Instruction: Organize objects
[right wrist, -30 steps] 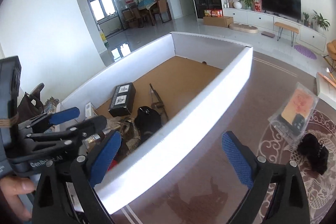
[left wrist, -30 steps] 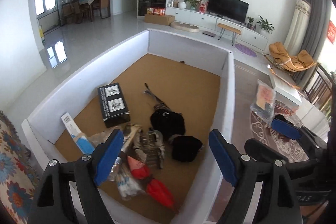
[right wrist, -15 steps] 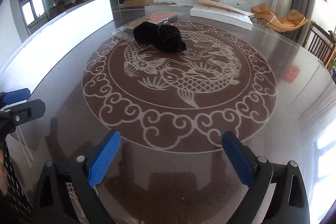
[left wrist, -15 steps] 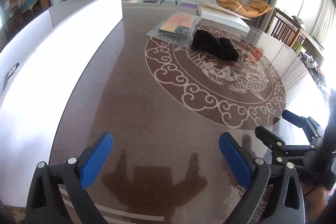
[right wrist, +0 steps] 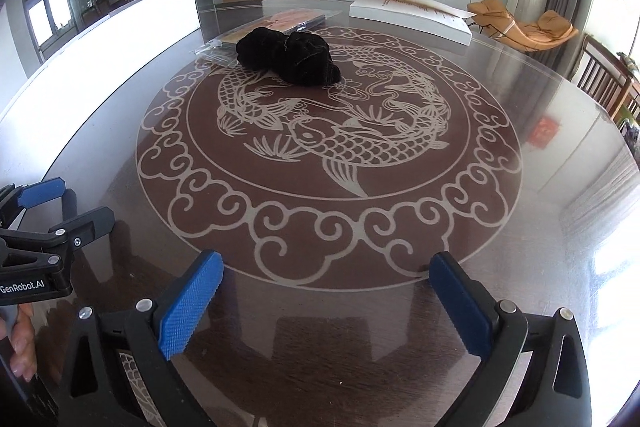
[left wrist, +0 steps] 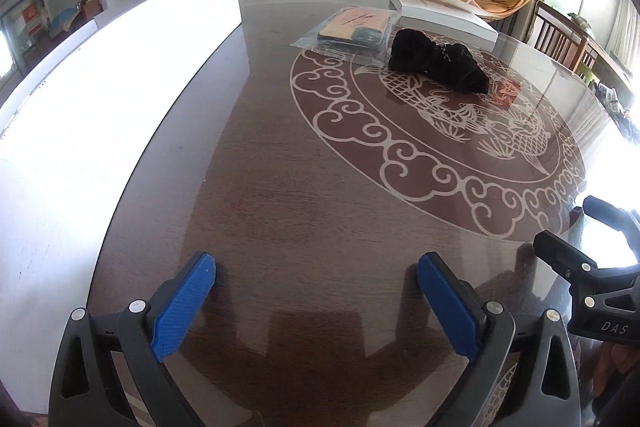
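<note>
A black fabric bundle (left wrist: 436, 61) (right wrist: 288, 55) lies on the glass-topped table (left wrist: 300, 187), far ahead of both grippers. Just behind it sits a clear plastic bag (left wrist: 352, 27) (right wrist: 280, 21) with a flat orange item inside. My left gripper (left wrist: 316, 269) hovers low over bare tabletop, open with nothing between its fingers. My right gripper (right wrist: 326, 261) is beside it to the right. Its jaws are opening and nothing is between them. Each gripper shows at the edge of the other's view.
A tall white-walled box (left wrist: 120, 67) (right wrist: 112, 39) runs along the table's left side; its inside is hidden. A flat white carton (left wrist: 440, 13) (right wrist: 408, 13) lies at the far end. Wooden chairs (right wrist: 608, 83) stand past the right edge.
A second ago both views looked down into the white box at several items. Both grippers have swung right and down over the tabletop. The left jaws have spread wider.
</note>
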